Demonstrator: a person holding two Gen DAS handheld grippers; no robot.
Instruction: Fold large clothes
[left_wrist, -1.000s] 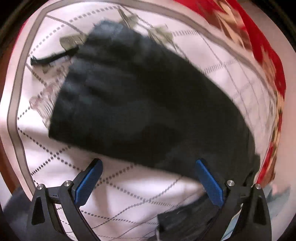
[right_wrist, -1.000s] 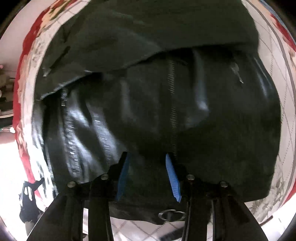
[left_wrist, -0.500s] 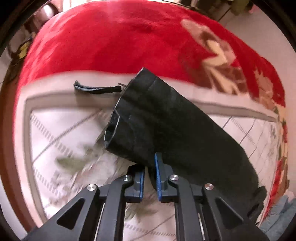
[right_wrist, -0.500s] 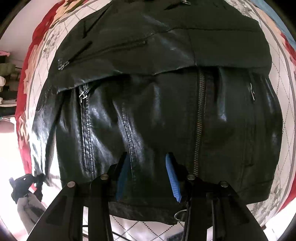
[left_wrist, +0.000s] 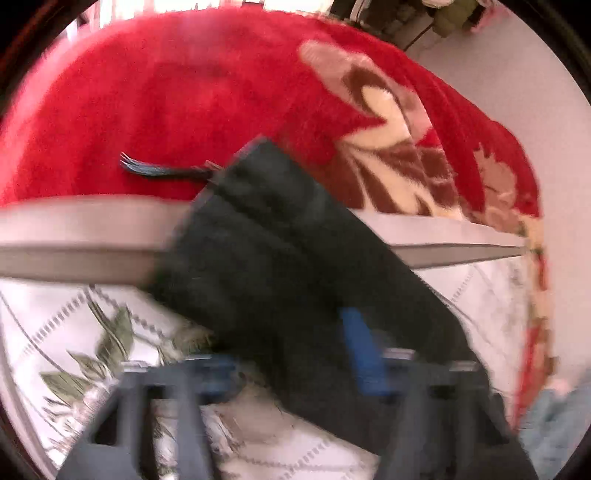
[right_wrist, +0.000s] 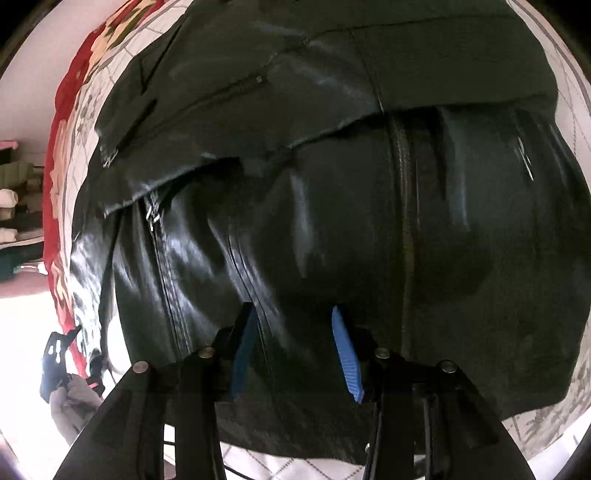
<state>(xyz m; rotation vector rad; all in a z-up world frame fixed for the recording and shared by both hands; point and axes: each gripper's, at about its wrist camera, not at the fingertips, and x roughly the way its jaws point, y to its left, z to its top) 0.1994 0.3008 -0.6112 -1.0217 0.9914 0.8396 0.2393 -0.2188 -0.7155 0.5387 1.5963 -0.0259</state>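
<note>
Left wrist view, blurred by motion: my left hand-held gripper (left_wrist: 291, 363) has its blue-padded fingers (left_wrist: 357, 352) spread apart, straddling the black sleeve (left_wrist: 280, 266) of the jacket; whether the pads touch the leather I cannot tell. The sleeve runs diagonally, its cuff end lying over the grey border of the white patterned sheet (left_wrist: 74, 325) and onto the red floral blanket (left_wrist: 207, 96). A thin black strap (left_wrist: 162, 170) sticks out from the cuff onto the red.

Right wrist view: black leather jacket (right_wrist: 332, 206) spread front-up on the white patterned sheet (right_wrist: 546, 424), filling most of the frame; centre zipper (right_wrist: 404, 229) closed, a sleeve folded across the upper chest. My right hand-held gripper (right_wrist: 293, 354) hovers over the lower front panel, fingers parted, nothing between them but jacket surface below. Red blanket (right_wrist: 59, 122) edges the far left
</note>
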